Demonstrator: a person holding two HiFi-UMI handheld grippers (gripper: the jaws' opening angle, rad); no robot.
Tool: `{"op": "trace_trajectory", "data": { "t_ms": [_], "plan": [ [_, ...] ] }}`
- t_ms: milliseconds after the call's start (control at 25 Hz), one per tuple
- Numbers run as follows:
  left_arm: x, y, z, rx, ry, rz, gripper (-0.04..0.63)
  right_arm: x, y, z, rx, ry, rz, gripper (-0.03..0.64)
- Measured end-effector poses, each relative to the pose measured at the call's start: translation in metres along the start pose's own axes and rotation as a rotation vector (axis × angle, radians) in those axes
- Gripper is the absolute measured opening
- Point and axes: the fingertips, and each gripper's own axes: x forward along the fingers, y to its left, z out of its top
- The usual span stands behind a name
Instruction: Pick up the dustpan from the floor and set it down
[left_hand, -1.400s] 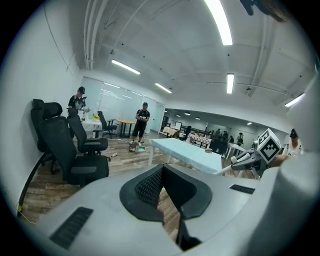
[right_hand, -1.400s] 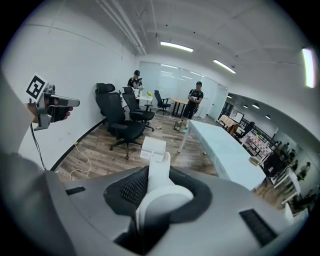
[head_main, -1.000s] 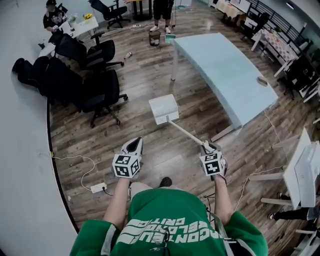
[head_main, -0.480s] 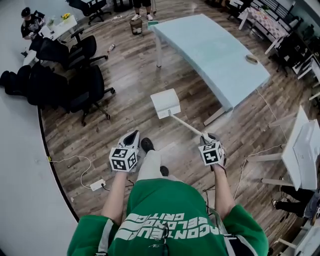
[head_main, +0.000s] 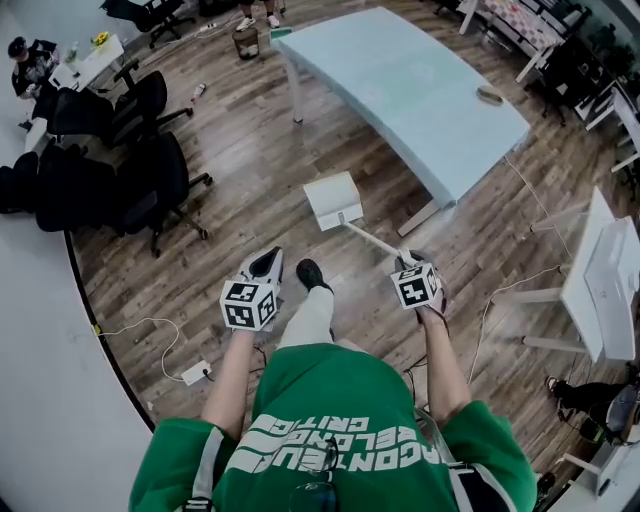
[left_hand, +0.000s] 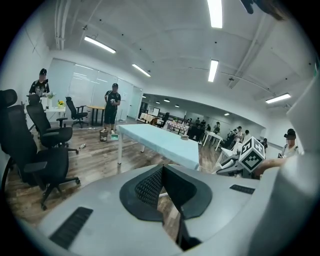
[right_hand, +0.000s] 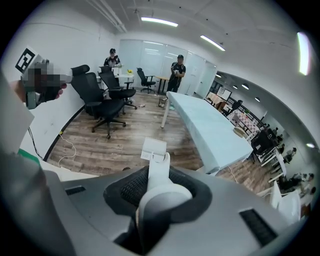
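Right gripper (head_main: 407, 263) clamps the dustpan (head_main: 333, 200) by its handle. The pan hangs out front near the table (head_main: 420, 90), apparently off the floor. Left gripper (head_main: 267, 266) is closed and empty. Pickup judged done; set-down outstanding.

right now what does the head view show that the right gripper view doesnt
Only the head view: the white print on the person's green shirt, the power strip on the floor, and the right gripper from outside, marker cube on top. Only the right gripper view: its jaws clamped on the white handle, plus the ceiling lights. Both show the dustpan, the light blue table, the black office chairs and the left gripper.
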Motion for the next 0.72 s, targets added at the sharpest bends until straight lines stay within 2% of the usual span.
{"op": "trace_trajectory", "data": {
  "t_ms": [280,720],
  "plan": [
    [0.041,0.011,0.020,-0.002,0.016,-0.010,0.000,0.051,-0.021,0.009,0.010,0.076,0.026,0.117],
    [0.101,0.065,0.041,-0.043,0.050,0.024,0.000,0.152,-0.023,0.037,-0.011,0.217,0.087,0.116]
  ]
}}
